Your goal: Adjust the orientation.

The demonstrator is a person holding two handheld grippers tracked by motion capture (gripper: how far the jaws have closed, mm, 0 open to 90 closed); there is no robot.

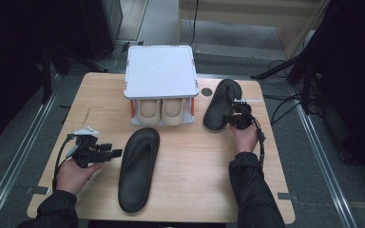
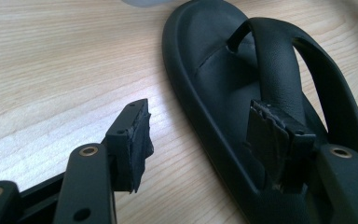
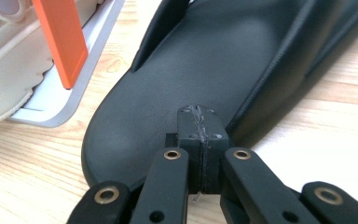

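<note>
Two black flip-flop sandals lie on the wooden table. One sandal is near the front centre. The other sandal lies at the right, beside the rack. My left gripper is open, level with the table. One jaw is over the bare wood and the other over the near sandal's footbed by its strap. My right gripper is shut pad to pad at the right sandal's heel edge, and I see nothing between the pads.
A white shoe rack with orange posts stands at the back centre. A pair of beige shoes sits on its lower shelf. A small dark hole marks the table between the rack and the right sandal.
</note>
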